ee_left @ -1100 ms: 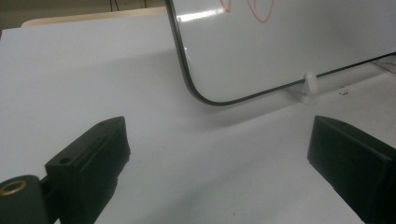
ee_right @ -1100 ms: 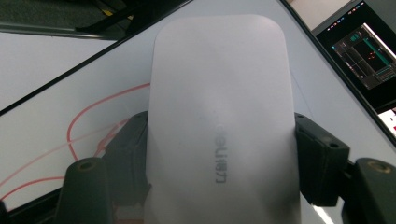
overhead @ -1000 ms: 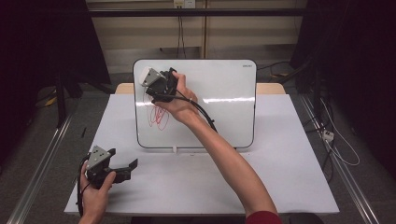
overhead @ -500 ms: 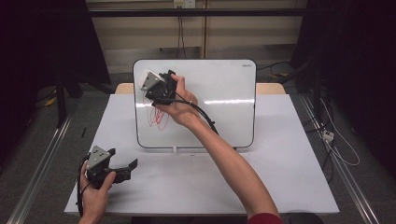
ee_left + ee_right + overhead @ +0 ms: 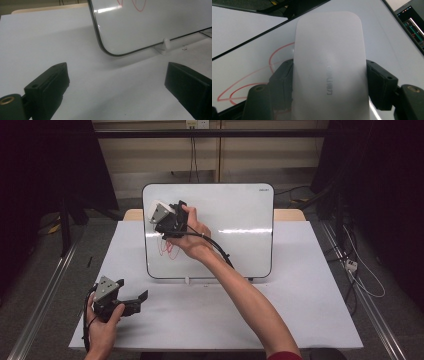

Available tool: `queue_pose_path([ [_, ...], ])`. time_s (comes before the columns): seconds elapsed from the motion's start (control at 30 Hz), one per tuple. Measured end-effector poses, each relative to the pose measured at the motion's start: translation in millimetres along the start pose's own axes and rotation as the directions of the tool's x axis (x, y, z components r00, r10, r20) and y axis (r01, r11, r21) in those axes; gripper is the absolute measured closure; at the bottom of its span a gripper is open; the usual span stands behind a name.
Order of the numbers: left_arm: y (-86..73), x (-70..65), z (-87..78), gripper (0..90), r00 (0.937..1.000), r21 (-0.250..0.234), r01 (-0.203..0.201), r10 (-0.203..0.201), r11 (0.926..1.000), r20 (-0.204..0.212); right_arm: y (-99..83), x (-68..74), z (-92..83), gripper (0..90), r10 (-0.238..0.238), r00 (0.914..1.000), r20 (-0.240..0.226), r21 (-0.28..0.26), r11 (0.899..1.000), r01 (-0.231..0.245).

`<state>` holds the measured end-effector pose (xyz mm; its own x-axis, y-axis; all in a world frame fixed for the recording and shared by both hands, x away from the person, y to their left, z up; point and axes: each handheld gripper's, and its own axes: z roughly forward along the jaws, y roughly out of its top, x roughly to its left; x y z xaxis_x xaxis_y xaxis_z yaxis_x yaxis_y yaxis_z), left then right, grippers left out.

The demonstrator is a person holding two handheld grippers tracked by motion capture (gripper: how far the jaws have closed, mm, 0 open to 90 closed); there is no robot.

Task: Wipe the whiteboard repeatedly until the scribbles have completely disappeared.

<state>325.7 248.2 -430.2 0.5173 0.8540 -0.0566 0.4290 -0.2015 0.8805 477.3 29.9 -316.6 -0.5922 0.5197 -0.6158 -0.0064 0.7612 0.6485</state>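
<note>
At the left of the table (image 5: 310,320), I am resting my left tool (image 5: 131,303) low on the white surface, well apart from the work; its two black jaws are standing wide apart with nothing between them, and they are pointing toward the lower left corner of the whiteboard (image 5: 235,250), which is standing upright on small white feet at the middle of the table. Moving rightward, the red scribble (image 5: 167,247) is showing on the left part of the whiteboard, just below my right hand (image 5: 192,232), so I am judging the wiping job as barely under way: the looping red lines are looking whole in the right gripper view, and all of them are left to clear. Against the whiteboard, I am gripping the white eraser (image 5: 329,67) in my right tool (image 5: 167,220); its jaws are clamping the eraser's two long sides, closed as far as its body is allowing. I am holding the eraser at the upper left area of the whiteboard, beside the red marks, though I cannot tell whether its face is pressing on the surface or hanging just off it. Farther right, the whiteboard is looking clean and bare.
</note>
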Motion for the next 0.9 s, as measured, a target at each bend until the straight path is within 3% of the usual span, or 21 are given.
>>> queue_pose_path([
  [0.37, -0.3, -0.8, 0.0, 5.4, 1.0000, -0.002, 0.006, -0.006, 1.0000, -0.001, -2.7, 2.8, -1.7, 31.1, 0.000, 1.0000, -0.009, -0.002, 1.000, 0.000],
  [0.43, -0.4, 0.4, -1.0, 5.5, 1.0000, 0.002, -0.002, 0.002, 1.0000, -0.001, -2.7, 2.0, -1.7, 31.1, 0.018, 0.9998, -0.010, -0.004, 1.000, -0.018],
  [0.9, -0.9, 1.2, -2.5, 5.5, 0.9999, -0.007, 0.009, -0.009, 0.9999, -0.007, -2.1, -22.6, -5.3, 31.2, 0.054, 0.9983, 0.024, -0.003, 0.999, -0.054],
])
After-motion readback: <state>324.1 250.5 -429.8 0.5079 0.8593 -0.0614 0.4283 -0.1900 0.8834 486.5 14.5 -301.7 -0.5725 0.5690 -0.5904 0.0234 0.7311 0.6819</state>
